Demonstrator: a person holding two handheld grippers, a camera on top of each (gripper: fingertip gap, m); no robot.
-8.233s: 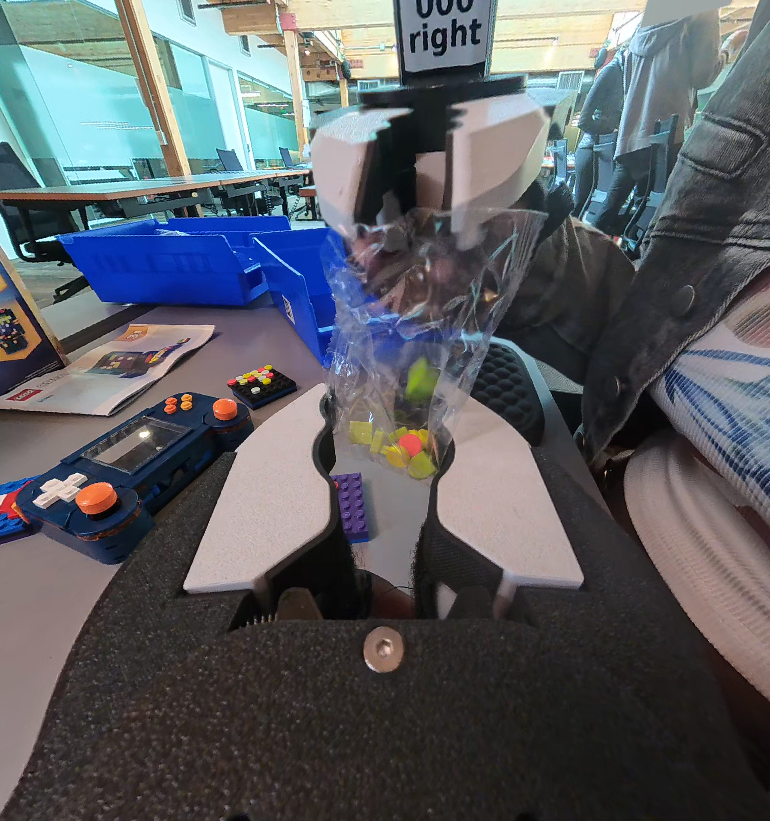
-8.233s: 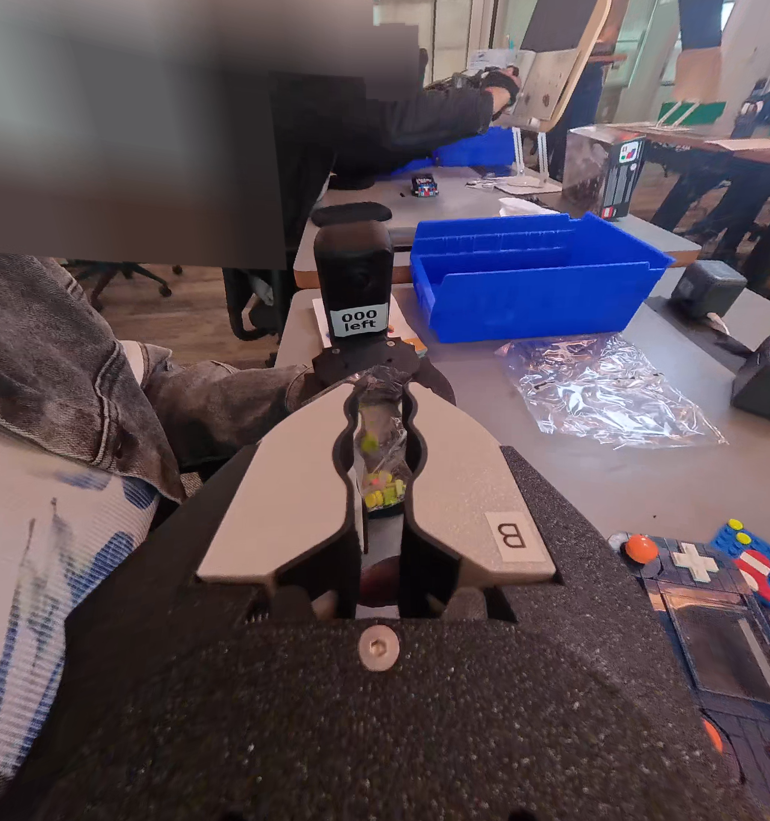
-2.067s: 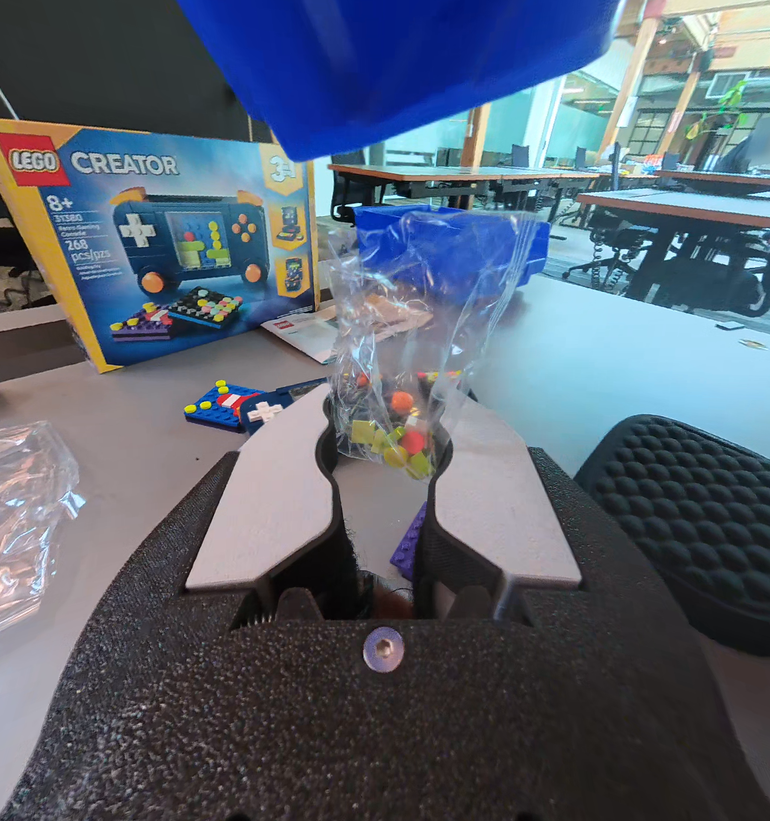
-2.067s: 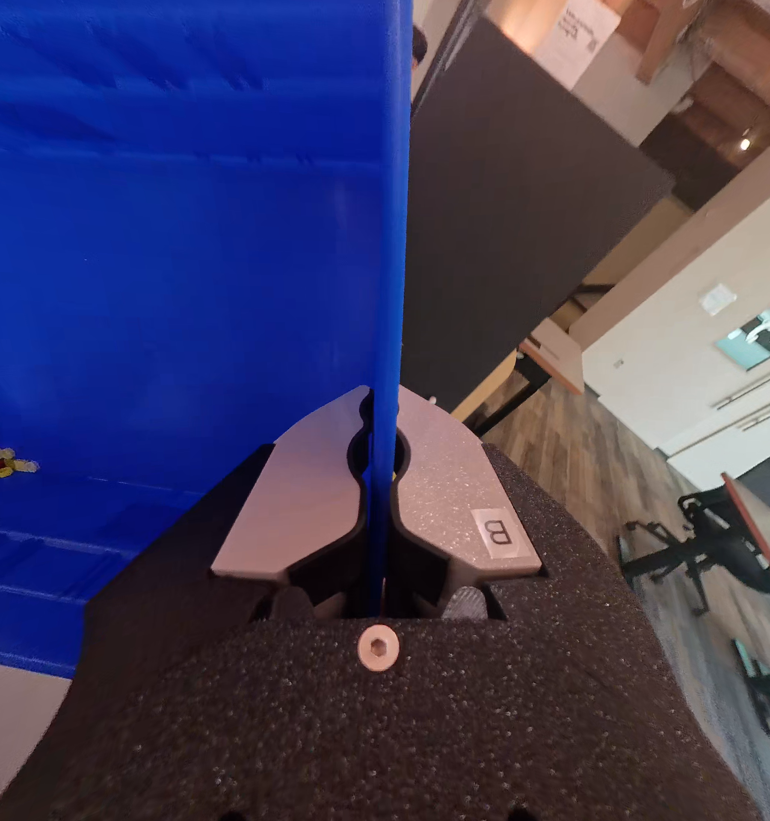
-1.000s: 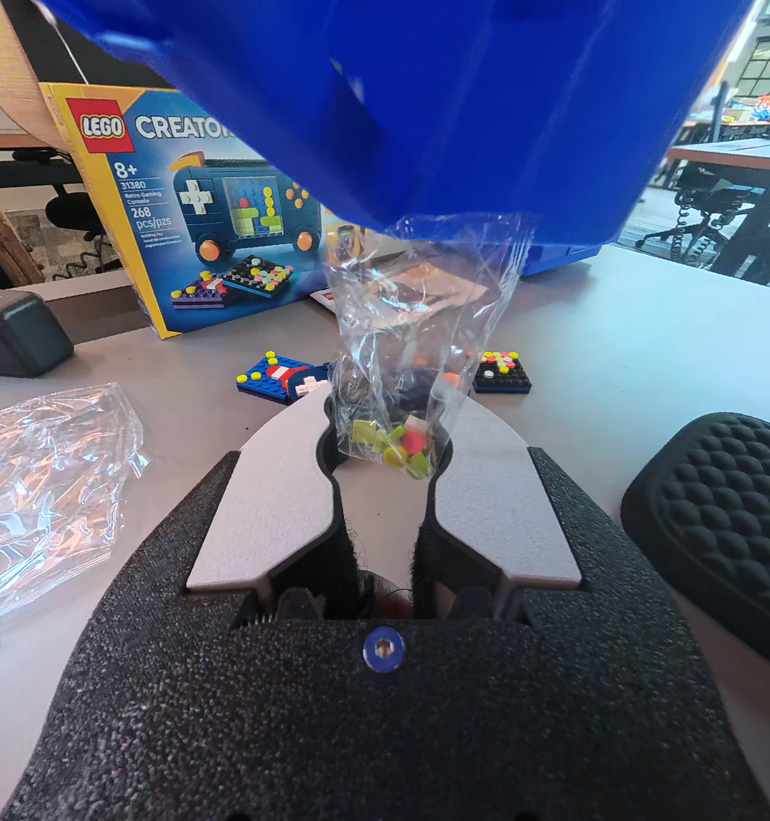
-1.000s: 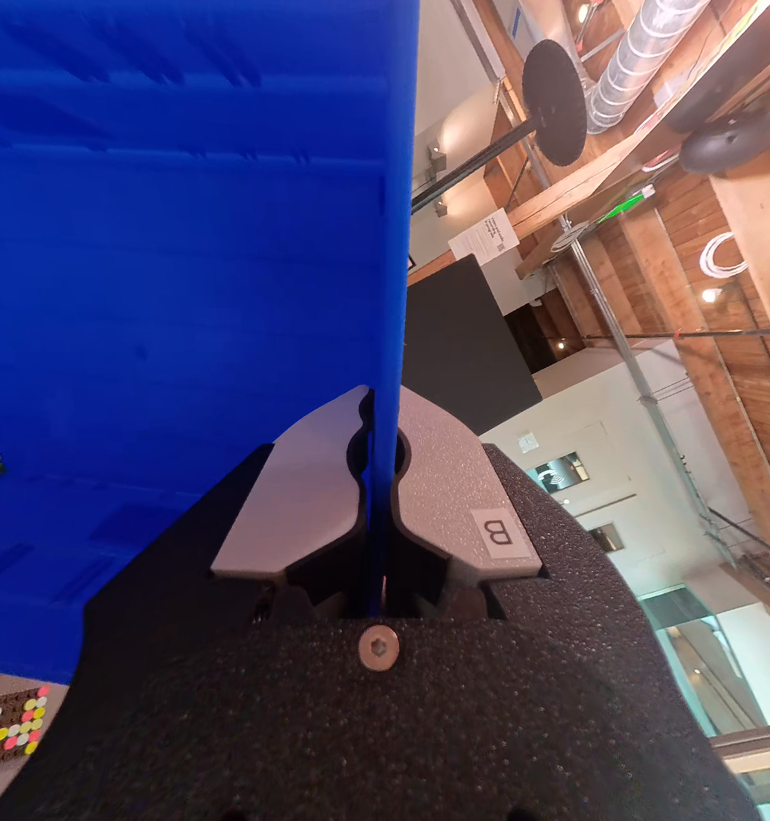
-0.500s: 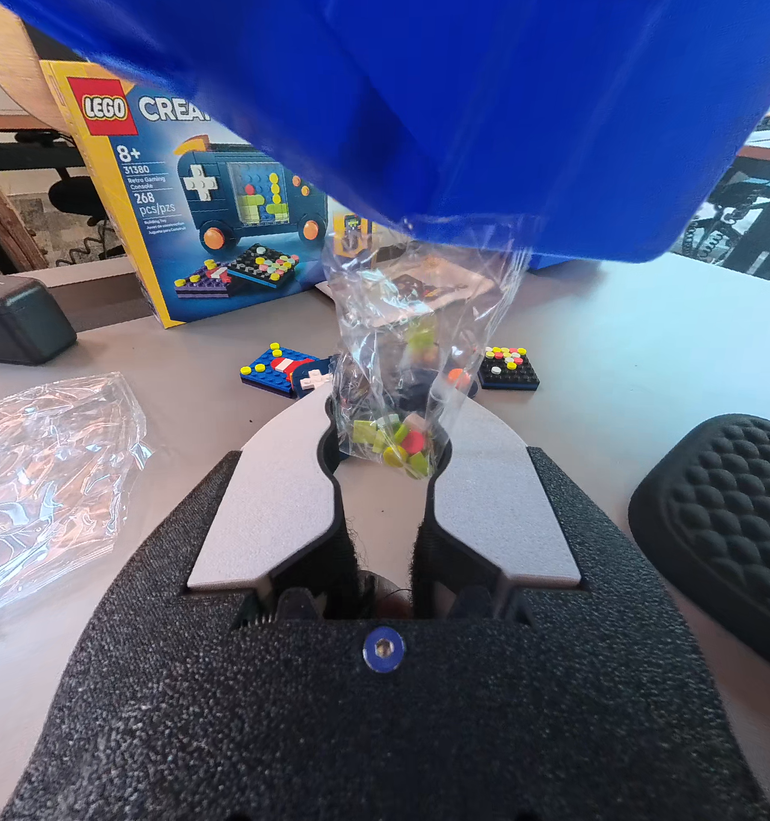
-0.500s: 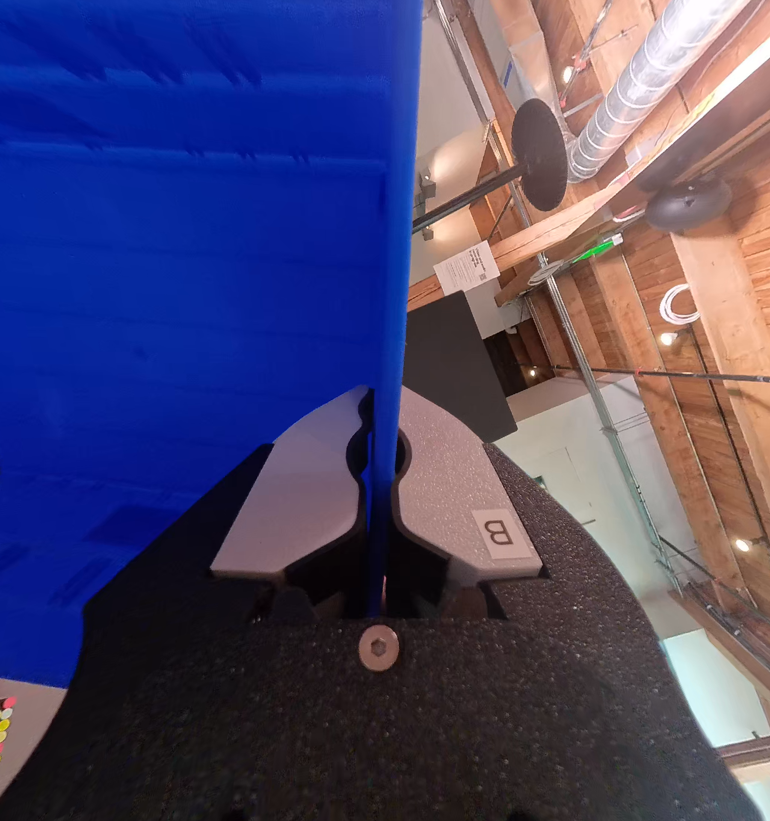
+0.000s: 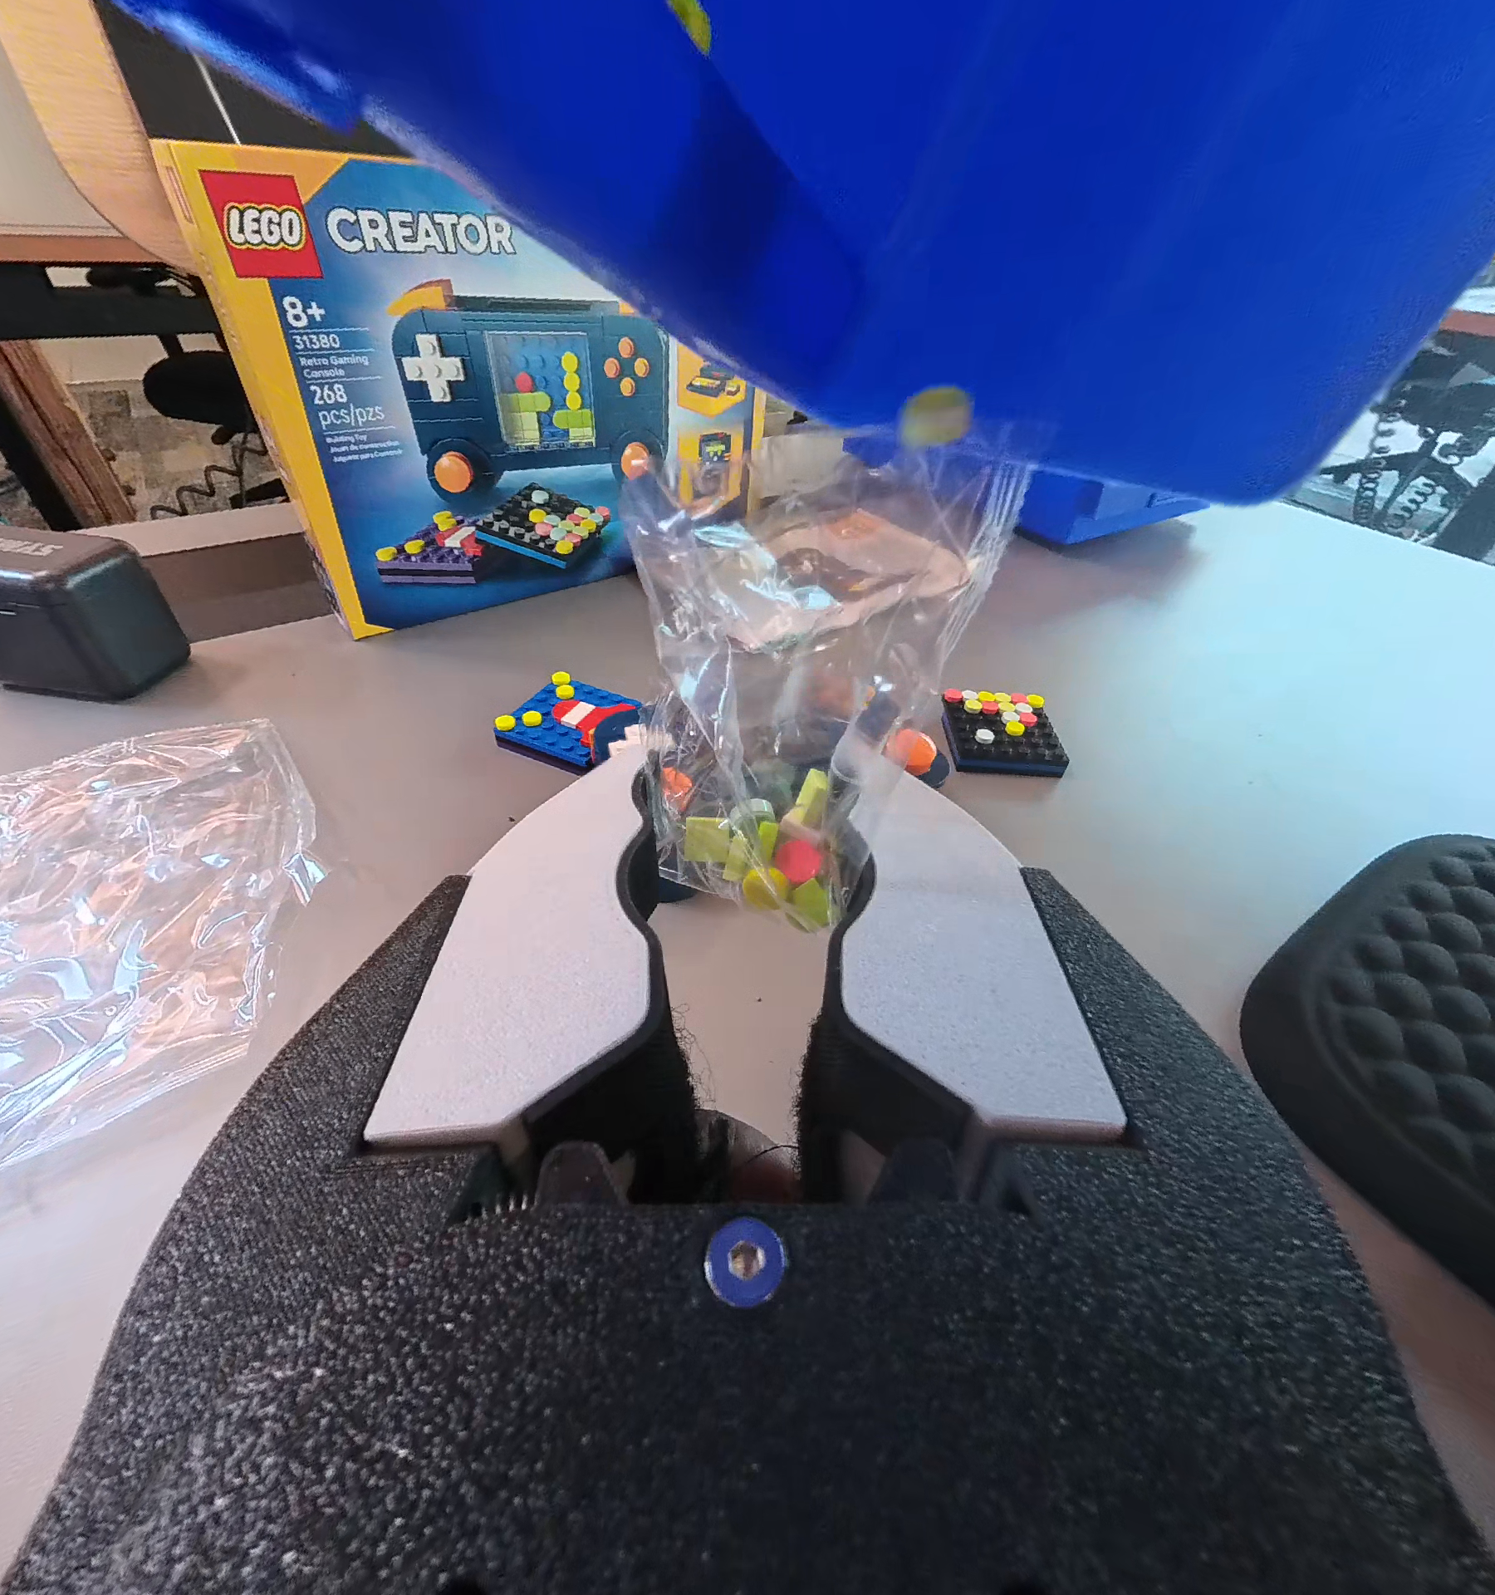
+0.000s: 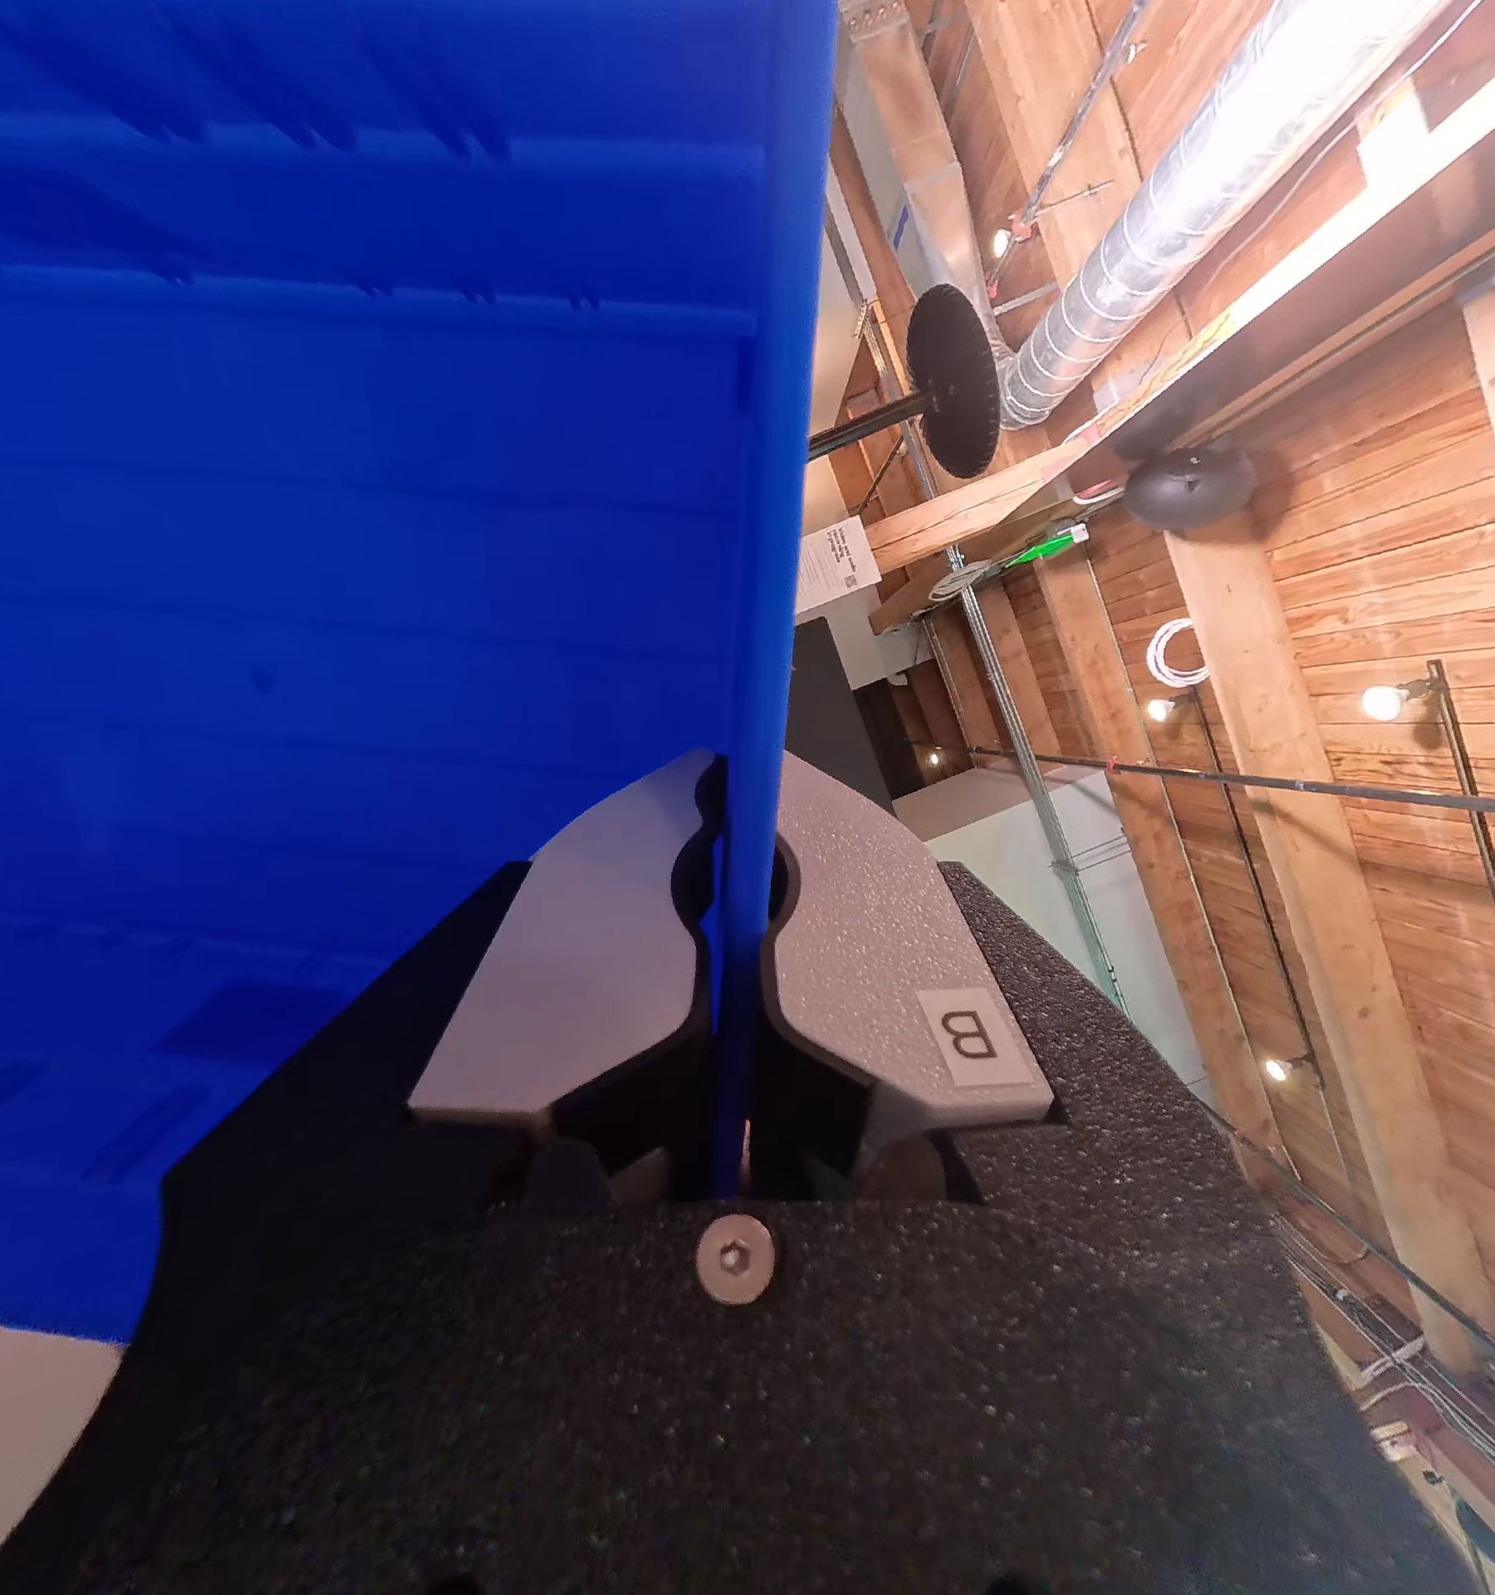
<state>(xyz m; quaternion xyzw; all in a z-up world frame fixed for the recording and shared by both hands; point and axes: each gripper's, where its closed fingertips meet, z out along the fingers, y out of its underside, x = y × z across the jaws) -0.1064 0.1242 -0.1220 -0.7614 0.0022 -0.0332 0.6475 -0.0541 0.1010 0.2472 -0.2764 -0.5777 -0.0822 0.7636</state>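
My left gripper (image 9: 761, 777) is shut on the lower part of a small clear plastic bag (image 9: 804, 656), held upright with its mouth open upward. Several small yellow-green, red and orange pieces (image 9: 770, 854) lie at the bag's bottom. A blue plastic bin (image 9: 986, 173) is tipped just above the bag's mouth, and one small yellow-green piece (image 9: 934, 414) is at its lower rim. My right gripper (image 10: 748, 768) is shut on the side wall of the blue bin (image 10: 338, 518), pointing up toward the ceiling.
On the grey table (image 9: 1244, 690) are a boxed brick set (image 9: 433, 371), an empty crumpled clear bag (image 9: 105, 906), a dark case (image 9: 54, 621), a blue studded plate (image 9: 563, 721), a black studded plate (image 9: 1003, 729), a black textured pad (image 9: 1417, 1036) and a second blue bin (image 9: 1098, 509). The left gripper's tips are roughly 35 centimeters from the right gripper's. To reach the dark case (image 9: 54, 621) in a straight line is about 30 centimeters for my left fingers, about 60 centimeters for my right.
The right gripper, earlier on the bag's top, now holds the blue bin tipped over the bag. Over the last second the bin tilted further and loose pieces slid toward its lower rim.
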